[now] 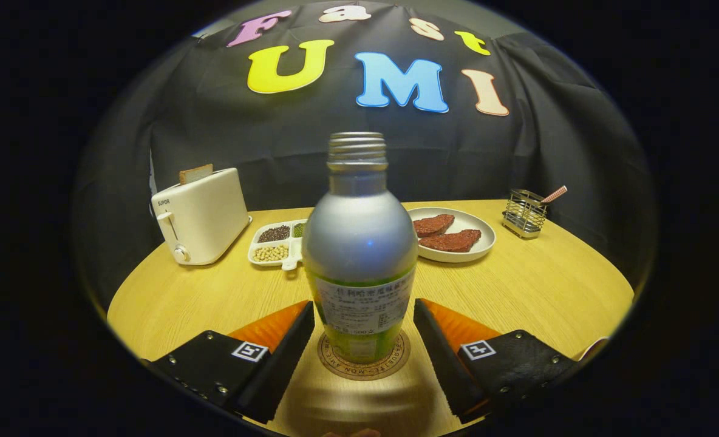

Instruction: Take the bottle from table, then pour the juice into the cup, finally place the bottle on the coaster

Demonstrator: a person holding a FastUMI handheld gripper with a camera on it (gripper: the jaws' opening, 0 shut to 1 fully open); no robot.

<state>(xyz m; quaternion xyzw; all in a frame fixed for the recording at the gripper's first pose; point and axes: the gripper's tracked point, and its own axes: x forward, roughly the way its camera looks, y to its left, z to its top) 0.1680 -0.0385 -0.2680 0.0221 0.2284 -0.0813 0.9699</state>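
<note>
A silver bottle (359,243) with a green lower band, a paper label and an uncapped threaded neck stands upright on a round cork coaster (363,364) on the wooden table (535,285). It stands between my two fingers. My gripper (363,318) is open: the left finger (274,340) nearly reaches the bottle's side, and a small gap separates the right finger (450,340) from it. Neither finger presses on the bottle.
Beyond the bottle are a white toaster (201,215) with a slice of bread, a divided white tray (277,243) of beans and seeds, a white plate (478,246) with two meat slices, and a wire holder (524,212) at the far right.
</note>
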